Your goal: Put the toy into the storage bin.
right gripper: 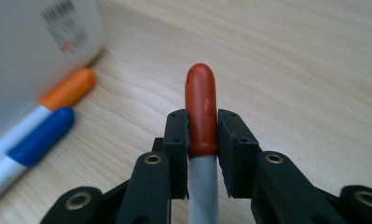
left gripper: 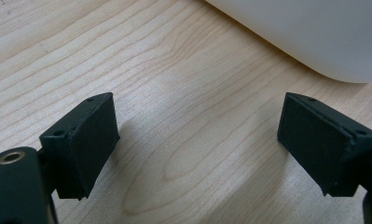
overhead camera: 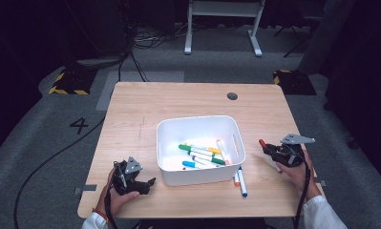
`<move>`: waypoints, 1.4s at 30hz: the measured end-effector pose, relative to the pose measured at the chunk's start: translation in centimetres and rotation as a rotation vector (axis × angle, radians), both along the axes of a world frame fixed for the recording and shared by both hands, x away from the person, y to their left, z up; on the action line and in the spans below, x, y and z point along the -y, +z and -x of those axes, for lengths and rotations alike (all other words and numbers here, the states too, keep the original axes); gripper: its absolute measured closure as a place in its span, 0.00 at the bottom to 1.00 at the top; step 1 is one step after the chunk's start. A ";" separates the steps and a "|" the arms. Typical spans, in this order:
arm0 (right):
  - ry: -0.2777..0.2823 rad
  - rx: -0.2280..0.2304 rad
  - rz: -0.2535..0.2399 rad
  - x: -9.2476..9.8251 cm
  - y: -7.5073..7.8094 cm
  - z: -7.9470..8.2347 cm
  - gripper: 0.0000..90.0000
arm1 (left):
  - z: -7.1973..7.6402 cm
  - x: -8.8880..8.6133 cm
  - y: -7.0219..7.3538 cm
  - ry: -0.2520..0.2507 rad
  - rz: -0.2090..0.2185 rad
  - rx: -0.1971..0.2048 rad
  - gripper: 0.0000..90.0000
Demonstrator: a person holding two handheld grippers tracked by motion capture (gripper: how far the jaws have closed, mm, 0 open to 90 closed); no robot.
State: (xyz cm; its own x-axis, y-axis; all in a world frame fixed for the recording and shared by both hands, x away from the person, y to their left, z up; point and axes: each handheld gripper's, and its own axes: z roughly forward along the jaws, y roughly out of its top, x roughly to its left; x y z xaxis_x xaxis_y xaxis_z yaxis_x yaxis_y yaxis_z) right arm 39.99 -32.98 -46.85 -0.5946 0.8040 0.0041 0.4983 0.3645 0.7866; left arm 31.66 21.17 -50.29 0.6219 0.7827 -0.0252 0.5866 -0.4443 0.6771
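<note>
The white bin (overhead camera: pixel 200 148) is already holding what looks like six markers. Beside it, the orange marker (right gripper: pixel 58 95) and blue marker (right gripper: pixel 39 135) are waiting. The right gripper (right gripper: pixel 202 135) is pinching the red marker (right gripper: pixel 201 109); the left gripper (left gripper: pixel 197 140) is idling, spread.

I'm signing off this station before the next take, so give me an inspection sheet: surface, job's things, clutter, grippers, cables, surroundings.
Surface: wooden table, with a round dark mark near the far edge.
Job's things: white bin holding several markers; orange marker and blue marker lie on the table against the bin's right side; red marker is gripped.
Clutter: nothing seen.
Grippers: left gripper open, resting near the bin; right gripper shut on the red marker's cap.
Cables: one trails from each gripper; more lie on the floor.
Surroundings: grey floor, a "4" mark, a white frame.
</note>
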 end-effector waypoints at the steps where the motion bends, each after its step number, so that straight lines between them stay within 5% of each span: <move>1: 0.016 0.018 -0.002 0.1 0.5 0.2 0.83 | 0.0 0.0 0.0 0.003 0.003 -0.001 0.14; 7: 0.080 0.098 -0.070 -0.5 4.0 1.1 0.83 | 0.0 0.0 0.0 0.001 0.002 -0.001 0.14; 16: 0.200 0.164 -0.084 -3.1 8.5 1.7 0.83 | 0.0 0.0 0.0 0.001 0.002 -0.001 0.14; 23: 0.319 0.206 -0.082 -6.8 13.6 2.1 0.83 | 0.0 0.0 0.0 0.002 0.002 -0.001 0.14; 33: 0.445 0.228 -0.058 -11.5 16.4 2.5 0.83 | 0.0 0.0 0.0 0.001 0.002 -0.001 0.14; 42: 0.560 0.202 0.011 -16.2 16.3 2.5 0.83 | 0.0 0.0 0.0 0.001 0.002 -0.001 0.14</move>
